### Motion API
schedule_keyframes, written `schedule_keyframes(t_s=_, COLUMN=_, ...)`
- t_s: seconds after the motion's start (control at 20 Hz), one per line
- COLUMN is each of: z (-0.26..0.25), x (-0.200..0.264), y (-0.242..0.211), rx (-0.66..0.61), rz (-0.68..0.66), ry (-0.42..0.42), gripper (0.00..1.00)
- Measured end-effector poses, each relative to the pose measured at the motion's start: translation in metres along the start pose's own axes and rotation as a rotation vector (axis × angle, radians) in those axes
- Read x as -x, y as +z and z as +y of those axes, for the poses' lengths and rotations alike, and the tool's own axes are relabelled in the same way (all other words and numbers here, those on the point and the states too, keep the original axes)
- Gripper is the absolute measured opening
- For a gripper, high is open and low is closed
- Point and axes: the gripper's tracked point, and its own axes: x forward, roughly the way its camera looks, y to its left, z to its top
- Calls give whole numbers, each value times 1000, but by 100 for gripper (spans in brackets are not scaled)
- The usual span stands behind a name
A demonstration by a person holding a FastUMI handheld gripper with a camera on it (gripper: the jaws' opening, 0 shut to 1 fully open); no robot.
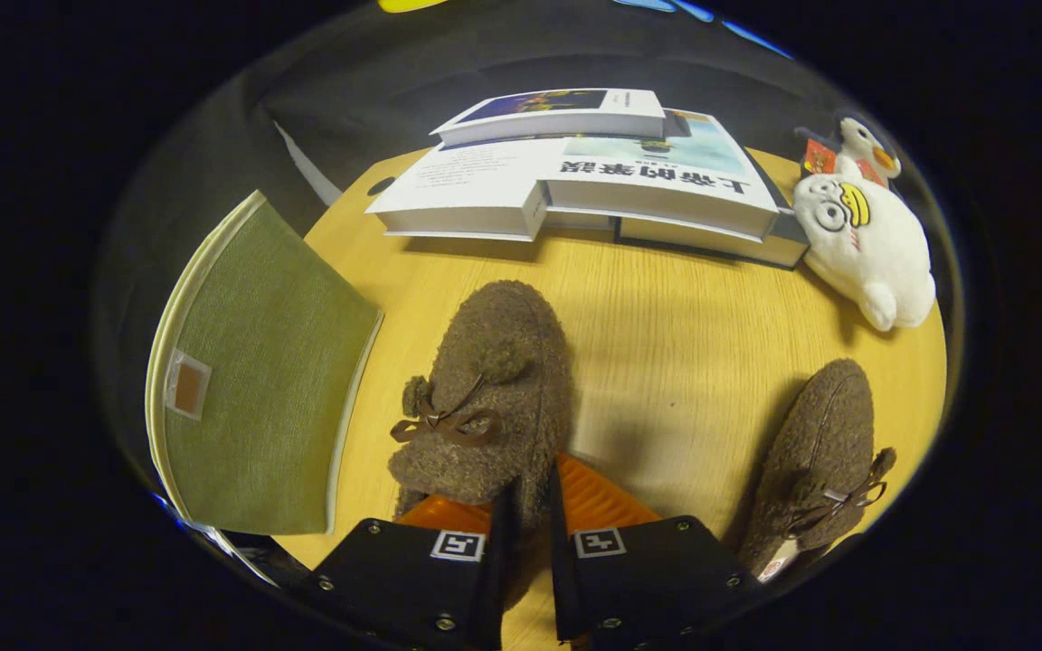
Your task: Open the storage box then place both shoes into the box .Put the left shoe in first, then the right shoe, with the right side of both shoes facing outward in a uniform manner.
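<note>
Gripping: your gripper [528, 524] has its two fingers drawn close together around the heel end of a fuzzy brown slipper [485, 389], pinching the rim of it between them.
Held slipper: it stretches away from the fingers over the wooden table [684, 334], toe pointing toward the books, with a small brown bow and pompom on its upper; you cannot tell whether its sole is on the table or just above it.
Second slipper: the other fuzzy brown slipper [824, 452] lies well apart, to the right of the fingers, tipped on its side with its bow toward the table's near edge and a small tag at its heel.
Storage box: the green fabric storage box [259, 380] sits to the left of the held slipper, just beside it at the table's left edge; you see a flat green panel with a pale border and a small brown tab, and you cannot tell from here whether it is open.
Beyond: a stack of books [593, 181] lies at the far side of the table.
Far right: a white plush toy [865, 244] rests next to the books.
</note>
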Motion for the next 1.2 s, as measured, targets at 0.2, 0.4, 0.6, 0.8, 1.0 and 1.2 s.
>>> schedule_keyframes(t_s=0.2, z=5, x=8, y=1, rx=15, rz=12, ry=6, gripper=0)
schedule_keyframes(t_s=0.4, z=10, x=35, y=4, rx=22, rz=10, ry=5, gripper=0)
schedule_keyframes(t_s=0.6, z=31, x=78, y=27, rx=-10, rz=-13, ry=51, gripper=0)
schedule_keyframes(t_s=0.8, z=62, x=117, y=63, rx=-17, rz=-61, ry=109, gripper=0)
schedule_keyframes(t_s=1.0, z=104, x=149, y=98, rx=-3, rz=-105, ry=159, gripper=0)
schedule_keyframes(t_s=1.2, z=156, x=156, y=117, rx=38, rz=-108, ry=232, gripper=0)
